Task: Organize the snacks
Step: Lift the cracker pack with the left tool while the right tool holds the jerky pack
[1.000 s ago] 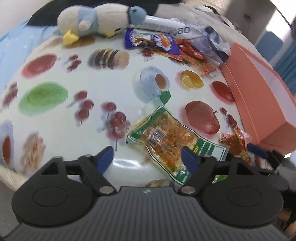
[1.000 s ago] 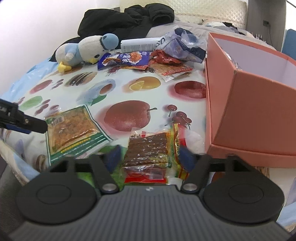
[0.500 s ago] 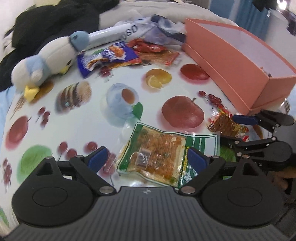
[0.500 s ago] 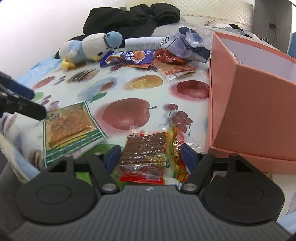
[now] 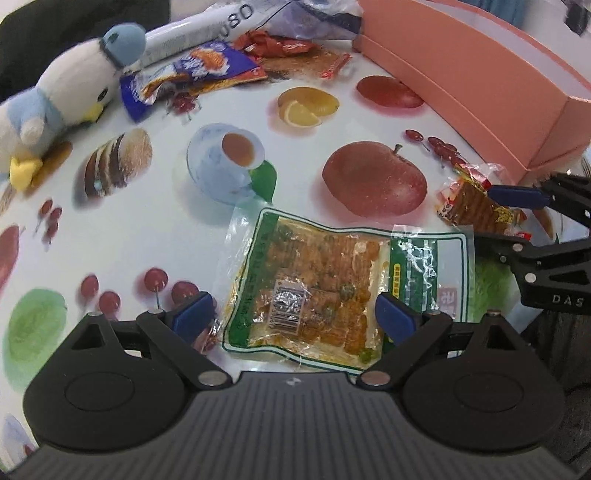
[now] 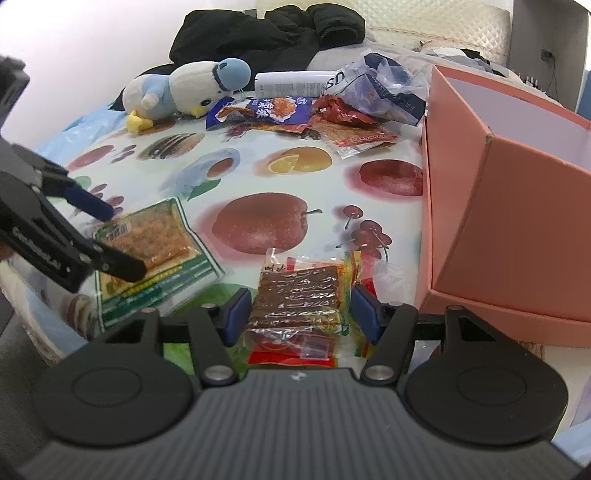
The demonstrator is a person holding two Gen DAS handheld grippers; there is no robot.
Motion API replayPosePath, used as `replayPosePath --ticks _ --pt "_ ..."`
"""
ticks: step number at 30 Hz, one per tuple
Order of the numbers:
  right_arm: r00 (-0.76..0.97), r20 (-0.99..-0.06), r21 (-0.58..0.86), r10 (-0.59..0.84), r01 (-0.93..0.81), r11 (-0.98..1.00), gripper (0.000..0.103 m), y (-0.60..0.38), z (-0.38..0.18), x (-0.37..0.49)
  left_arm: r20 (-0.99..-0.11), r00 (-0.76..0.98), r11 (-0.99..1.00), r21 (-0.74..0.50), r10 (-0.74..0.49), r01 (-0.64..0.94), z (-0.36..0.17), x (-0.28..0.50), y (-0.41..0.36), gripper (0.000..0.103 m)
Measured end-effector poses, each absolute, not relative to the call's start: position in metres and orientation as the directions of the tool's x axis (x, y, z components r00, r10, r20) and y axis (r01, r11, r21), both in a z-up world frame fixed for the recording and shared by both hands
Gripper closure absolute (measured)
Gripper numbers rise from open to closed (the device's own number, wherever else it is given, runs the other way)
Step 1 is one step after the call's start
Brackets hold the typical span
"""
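Note:
A green-edged packet of orange snack [image 5: 317,291] lies flat on the fruit-print cloth, between the jaws of my open left gripper [image 5: 295,321]; it also shows in the right wrist view [image 6: 147,240]. A red-and-yellow packet of brown strips [image 6: 299,299] lies between the jaws of my open right gripper [image 6: 299,314]; it also shows in the left wrist view [image 5: 476,206]. An open pink box [image 6: 517,192] stands to the right. More snack packets [image 6: 273,110] lie at the far side.
A blue-and-white plush bird [image 6: 184,88] lies at the far left, with a white tube [image 6: 291,81] and a crumpled plastic bag [image 6: 384,88] behind the far snacks. A black garment [image 6: 266,33] lies beyond. The cloth's near edge [image 6: 44,306] drops off.
My left gripper has swung right and moved in over the green-edged packet, which now sits between its jaws. My right gripper has moved slightly closer around the red-and-yellow packet.

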State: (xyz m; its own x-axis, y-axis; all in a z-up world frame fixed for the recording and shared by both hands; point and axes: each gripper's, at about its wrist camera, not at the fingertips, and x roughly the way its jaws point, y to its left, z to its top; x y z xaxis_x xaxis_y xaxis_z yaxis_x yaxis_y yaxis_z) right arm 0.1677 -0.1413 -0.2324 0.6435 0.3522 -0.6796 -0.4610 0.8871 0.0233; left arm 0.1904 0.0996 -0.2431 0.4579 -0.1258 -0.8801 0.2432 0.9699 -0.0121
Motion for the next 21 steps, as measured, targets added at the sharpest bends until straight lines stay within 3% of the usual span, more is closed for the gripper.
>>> replayPosePath --ticks 7,10,17,21 --pt "0.648 -0.679 0.007 0.345 -0.464 0.886 0.045 -0.138 -0.229 0.167 -0.878 0.47 0.979 -0.001 -0.097 0.202 -0.243 0.184 0.092 0.015" --pt "0.651 -0.678 0.007 0.341 -0.459 0.889 0.046 -0.139 -0.227 0.167 -0.878 0.473 0.982 0.015 -0.076 0.186 -0.24 0.179 0.085 0.025" --pt "0.645 -0.681 0.04 0.346 -0.44 0.897 0.047 -0.146 -0.222 0.168 -0.873 0.479 0.985 -0.004 -0.088 0.174 -0.235 0.173 0.074 0.059" --pt "0.642 -0.68 0.059 0.354 -0.434 0.899 0.048 -0.149 -0.219 0.167 -0.868 0.487 0.99 -0.037 -0.1 0.137 -0.231 0.17 0.074 0.072"
